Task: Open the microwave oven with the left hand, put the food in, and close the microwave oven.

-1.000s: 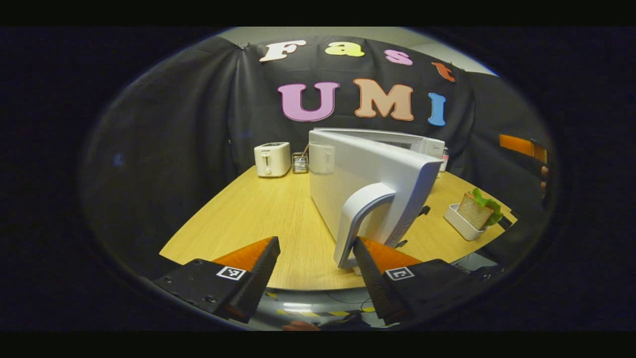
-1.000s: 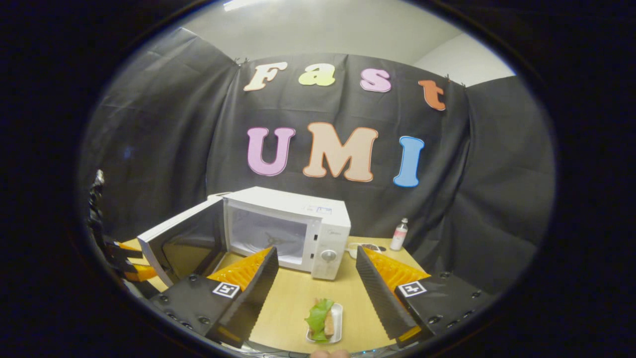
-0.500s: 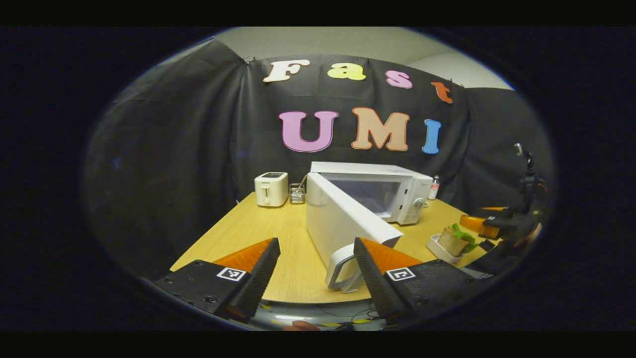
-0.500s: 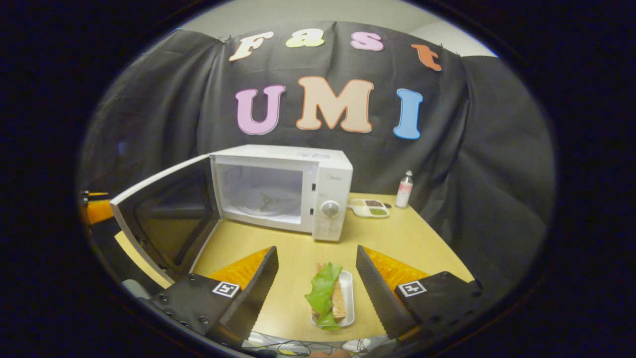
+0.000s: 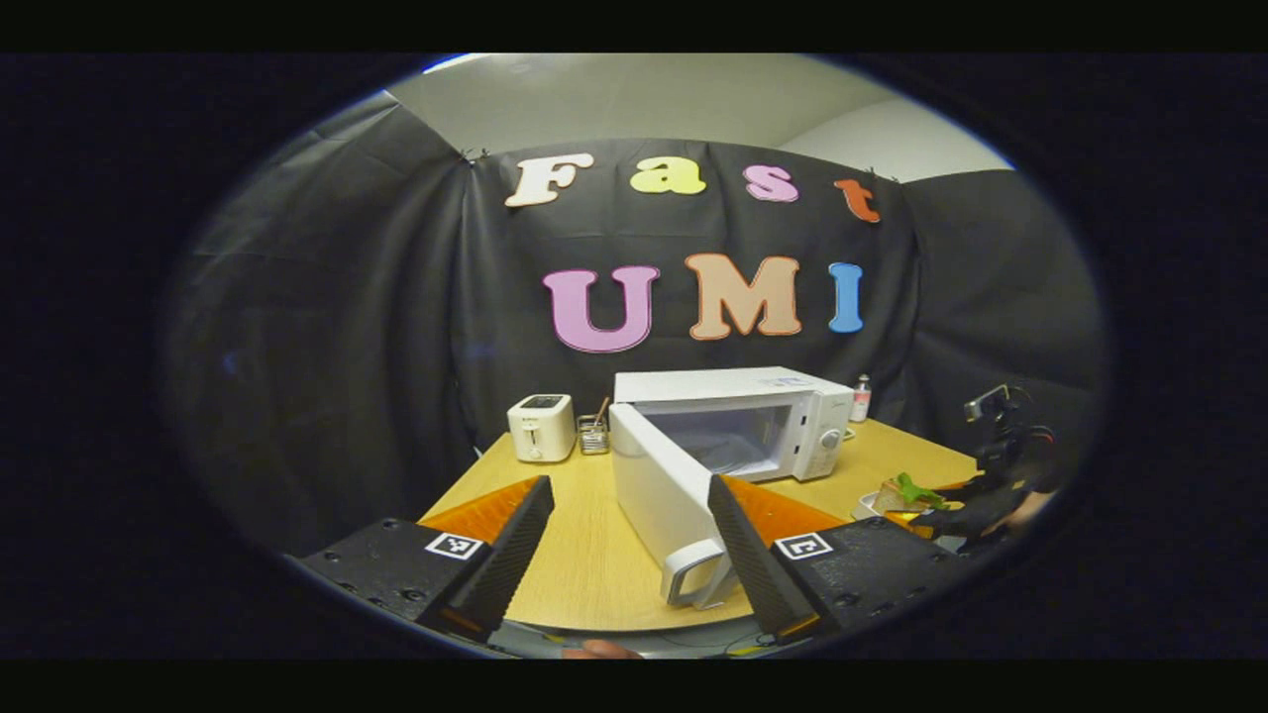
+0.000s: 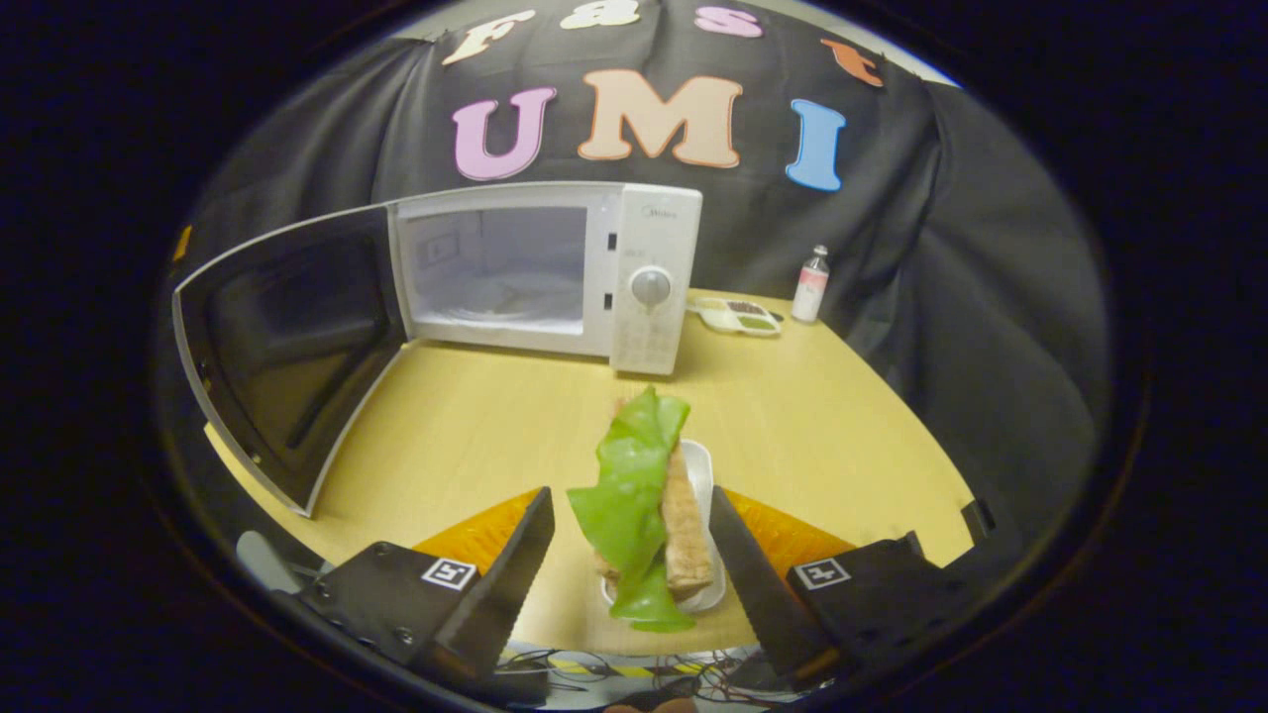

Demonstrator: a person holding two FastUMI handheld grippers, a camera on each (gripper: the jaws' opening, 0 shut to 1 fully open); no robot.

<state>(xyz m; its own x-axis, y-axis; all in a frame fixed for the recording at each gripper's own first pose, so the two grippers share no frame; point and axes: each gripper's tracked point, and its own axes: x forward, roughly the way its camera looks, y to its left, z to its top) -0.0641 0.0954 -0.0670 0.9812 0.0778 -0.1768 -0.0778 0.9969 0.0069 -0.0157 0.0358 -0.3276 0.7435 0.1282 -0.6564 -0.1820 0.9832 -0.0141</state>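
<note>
The white microwave [image 5: 753, 416] stands at the back of the wooden table, its door [image 5: 654, 490] swung wide open and the door handle [image 5: 693, 579] just left of my left gripper's right finger. My left gripper [image 5: 627, 490] is open and holds nothing. In the right gripper view the microwave [image 6: 634, 267] shows its empty cavity, with the door [image 6: 287, 337] open to the left. A sandwich with green lettuce [image 6: 639, 495] stands in a small white tray [image 6: 705, 470]. My right gripper [image 6: 630, 500] is open, a finger on each side of the sandwich without pressing it.
A white toaster [image 5: 541, 427] and a small utensil holder [image 5: 594, 434] stand left of the microwave. A small bottle [image 6: 811, 284] and a shallow dish [image 6: 738, 315] sit to its right. The table's front edge [image 6: 555, 634] lies right under the tray.
My left gripper drew back and up from the door handle, leaving the door open. My right gripper dropped forward until its fingers flank the sandwich.
</note>
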